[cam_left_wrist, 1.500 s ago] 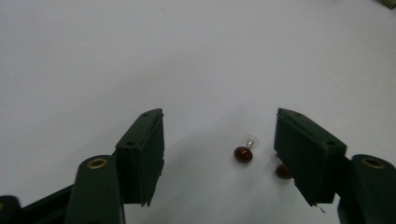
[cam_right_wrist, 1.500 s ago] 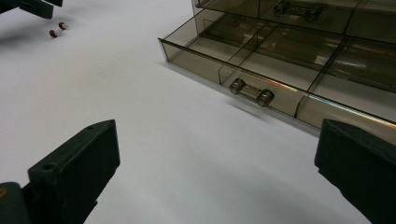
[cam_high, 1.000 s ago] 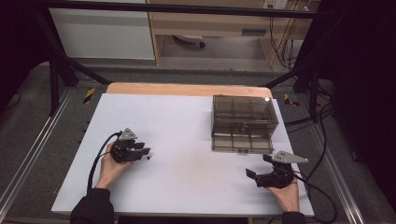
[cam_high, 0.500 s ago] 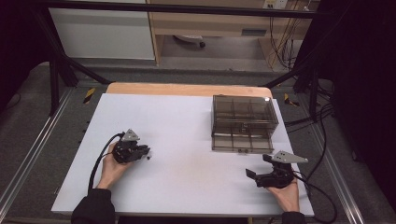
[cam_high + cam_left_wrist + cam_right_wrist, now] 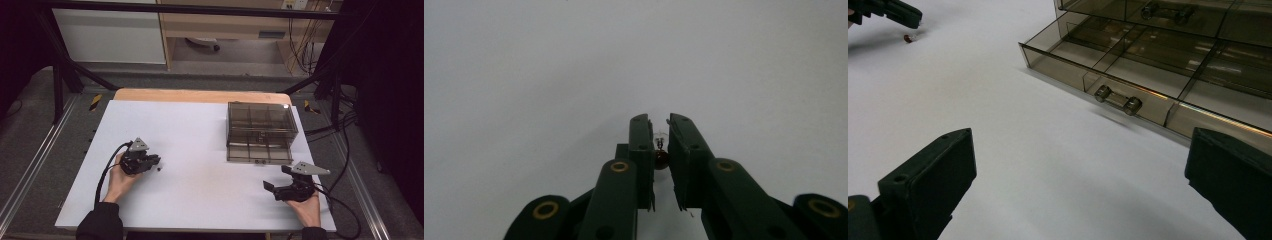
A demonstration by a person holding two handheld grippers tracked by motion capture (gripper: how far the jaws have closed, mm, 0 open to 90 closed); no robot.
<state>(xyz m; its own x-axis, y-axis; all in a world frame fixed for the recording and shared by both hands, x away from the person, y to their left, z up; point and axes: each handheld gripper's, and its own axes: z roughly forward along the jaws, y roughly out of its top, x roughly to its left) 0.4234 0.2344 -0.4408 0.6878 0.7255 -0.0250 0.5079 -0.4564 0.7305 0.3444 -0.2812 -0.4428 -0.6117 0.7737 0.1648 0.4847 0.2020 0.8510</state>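
A tiny glass bulb with a red-brown base (image 5: 159, 169) lies on the white table (image 5: 200, 200) at the left. My left gripper (image 5: 155, 161) hovers just over it. In the left gripper view the bulb (image 5: 660, 152) sits in the narrow gap between the jaws, which stand a bulb's width apart. The right gripper view shows the bulb (image 5: 908, 38) resting on the table under the left gripper's tip (image 5: 913, 19). My right gripper (image 5: 277, 178) rests at the front right, wide open and holding nothing (image 5: 1078, 165).
A smoky transparent drawer box (image 5: 260, 120) stands at the back right. Its bottom drawer (image 5: 1128, 65) is pulled out toward me, showing divided compartments and a clear handle (image 5: 1118, 100). A wooden strip (image 5: 200, 95) runs along the table's far edge.
The left hand has shifted slightly and its gripper has settled lower over the bulb. The right gripper has stayed where it was.
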